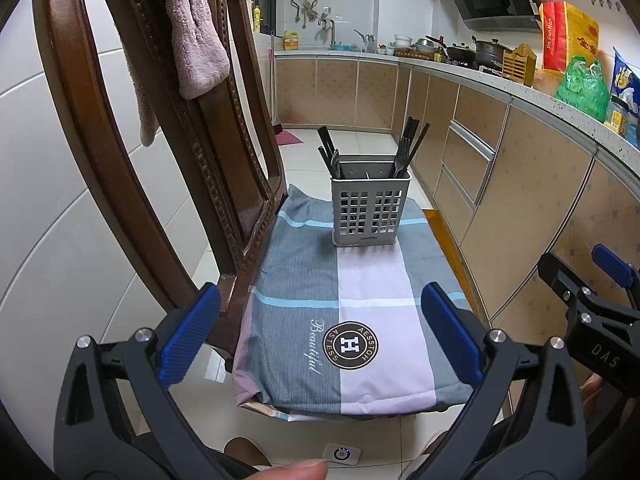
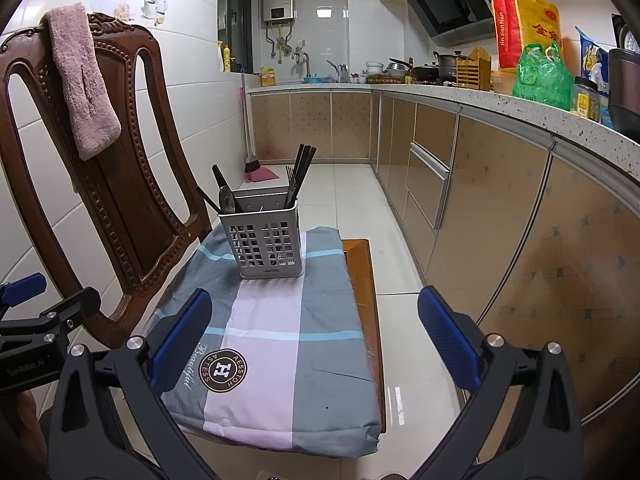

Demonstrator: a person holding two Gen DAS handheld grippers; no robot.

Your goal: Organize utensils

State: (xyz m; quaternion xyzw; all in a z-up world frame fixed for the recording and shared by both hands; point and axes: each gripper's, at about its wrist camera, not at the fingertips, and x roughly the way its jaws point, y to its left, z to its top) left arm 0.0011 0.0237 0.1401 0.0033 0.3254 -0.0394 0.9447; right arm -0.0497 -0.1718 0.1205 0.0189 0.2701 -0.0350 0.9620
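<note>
The caddy (image 1: 371, 208) stands upright on the cloth (image 1: 304, 264) at the far end of the seat, just beside the chair back (image 1: 224, 160). Utensils (image 1: 408, 148) stand in the caddy in two groups: chopsticks and forks at the end farther from the chair back, chopsticks and what appears to be a spoon at the nearer end. No utensil lies loose on the cloth.

The left gripper (image 1: 320, 336) is spread wide and holds nothing. The right gripper (image 2: 316, 340) is likewise spread wide and empty. Both hover over the near end of the cloth, well apart from the caddy.

Hazards, as a judgement:
- The caddy is tall and rests on soft, loose cloth; a side push from a finger could tip it.
- Leaning handles cross each other; pulling one could drag out its neighbours.
- Thin chopsticks could slip from the pads.
- An arm reaching past the chair back could catch the towel (image 1: 192, 36) hanging there.

Not visible: the inner dividers, the utensil tips below the rim, and the exact count and type of each piece. The seat under the cloth shows only at one edge.
</note>
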